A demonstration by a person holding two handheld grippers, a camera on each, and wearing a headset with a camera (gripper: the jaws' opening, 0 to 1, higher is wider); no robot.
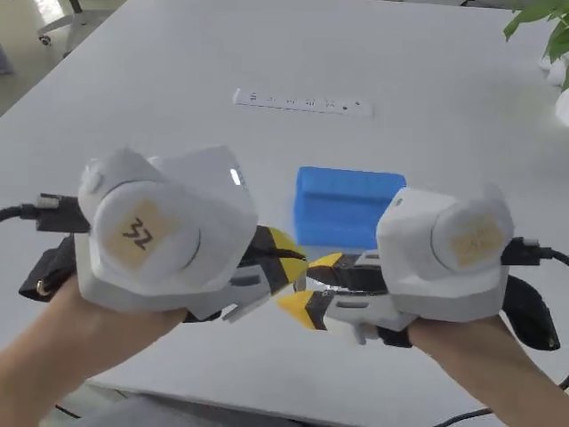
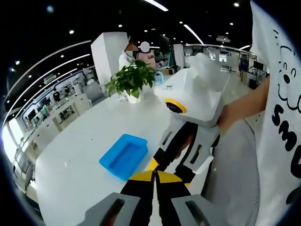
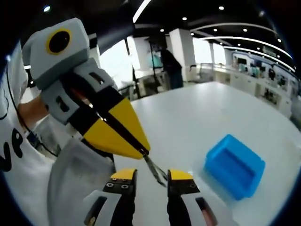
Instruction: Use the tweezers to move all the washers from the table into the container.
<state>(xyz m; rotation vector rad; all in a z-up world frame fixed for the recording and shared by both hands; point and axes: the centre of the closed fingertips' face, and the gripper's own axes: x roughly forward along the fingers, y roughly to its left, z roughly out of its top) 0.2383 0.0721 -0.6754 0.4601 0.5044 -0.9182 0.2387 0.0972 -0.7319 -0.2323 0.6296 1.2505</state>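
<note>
Pinched tight at the left gripper (image 3: 141, 149): yellow tips together, clamped on 1 end of the tweezers (image 3: 155, 169). Spread apart at the right gripper (image 3: 153, 174): 2 yellow tips either side of the tweezers' free end, bracketing it; cannot tell whether touching it. From the right gripper view, thin metal running out of the left tips, roughly in line with those jaws, slanting down into the right gap. In the head view, nose to nose over the near part of the tabletop (image 1: 178, 53), tips almost meeting, each gripper held in a hand.

Beyond the meeting point, resting on the tabletop: blue container (image 1: 342, 222), open side up, slightly nearer the right gripper. Further back, a power strip (image 1: 302, 102); off at the far side, a plant (image 2: 131, 80).

Probably a handover or re-seating of the tweezers. Next move, by judgement, turning on that long axis: closing the right jaws squarely across the shaft rather than on the very tip, then letting go on the left. Risk of a skewed hold, or of a drop.
</note>
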